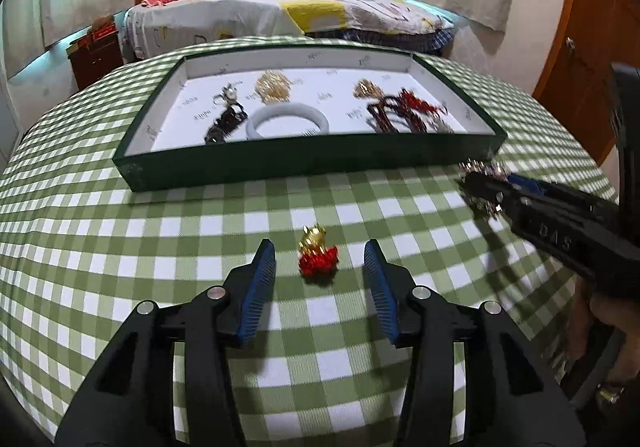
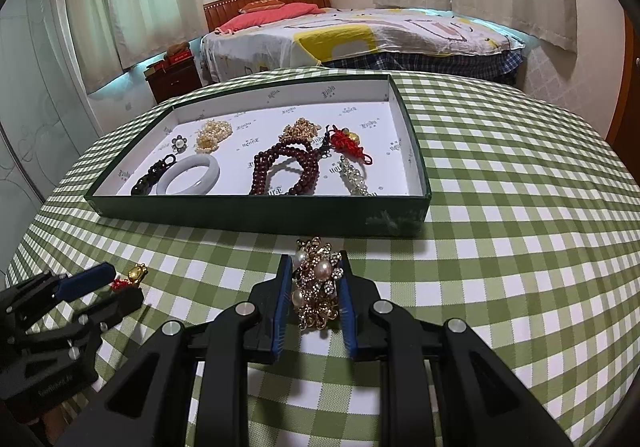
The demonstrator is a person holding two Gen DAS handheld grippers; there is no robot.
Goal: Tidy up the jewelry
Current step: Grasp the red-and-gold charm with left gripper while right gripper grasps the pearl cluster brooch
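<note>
Each camera sits low behind its own gripper, tilted down over the table [image 1: 120,247] toward the tray [image 1: 280,163] and the bed [image 1: 280,11] beyond. Both views share the tray [image 2: 240,215], and each catches the other gripper at its edge

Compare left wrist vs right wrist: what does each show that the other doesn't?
Left wrist only: wooden door at right; its own open left gripper straddling the gold-and-red charm without touching.

Right wrist only: clear close-up of the pearl brooch clamped in the right gripper; glass door at left.

Both: green tray holding the white bangle and dark red beads, checked tablecloth, bed.
</note>
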